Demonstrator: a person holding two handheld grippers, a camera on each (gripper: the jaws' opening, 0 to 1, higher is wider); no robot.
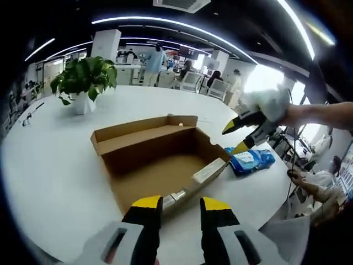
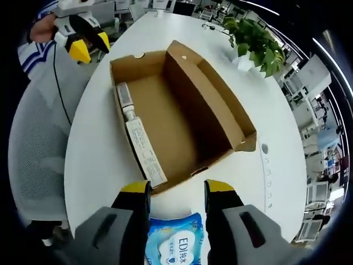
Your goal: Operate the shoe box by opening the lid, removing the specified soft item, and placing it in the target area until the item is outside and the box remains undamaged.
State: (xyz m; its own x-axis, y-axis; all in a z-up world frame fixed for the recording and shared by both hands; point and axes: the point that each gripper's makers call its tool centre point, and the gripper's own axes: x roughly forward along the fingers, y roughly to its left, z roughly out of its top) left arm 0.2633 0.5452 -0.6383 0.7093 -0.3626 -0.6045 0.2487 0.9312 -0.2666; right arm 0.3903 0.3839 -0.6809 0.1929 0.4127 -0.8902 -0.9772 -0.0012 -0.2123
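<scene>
Right now the shoe box (image 1: 160, 160) sits open on the white round table (image 1: 55, 165), its lid folded back toward twelve o'clock in the left gripper view, and the inside looks bare brown cardboard. Your left gripper (image 1: 181, 205) hovers at the box's near edge with its yellow-tipped jaws apart and nothing between them. The soft item, a blue wet-wipes pack (image 1: 251, 161), lies on the table outside the box at about three o'clock of it. Your right gripper (image 2: 177, 190) hangs over that pack (image 2: 175, 243), jaws spread wide, with the pack at six o'clock between them but not pinched. A potted plant (image 1: 84, 83) stands on the table at about eleven o'clock, well apart from the box.
</scene>
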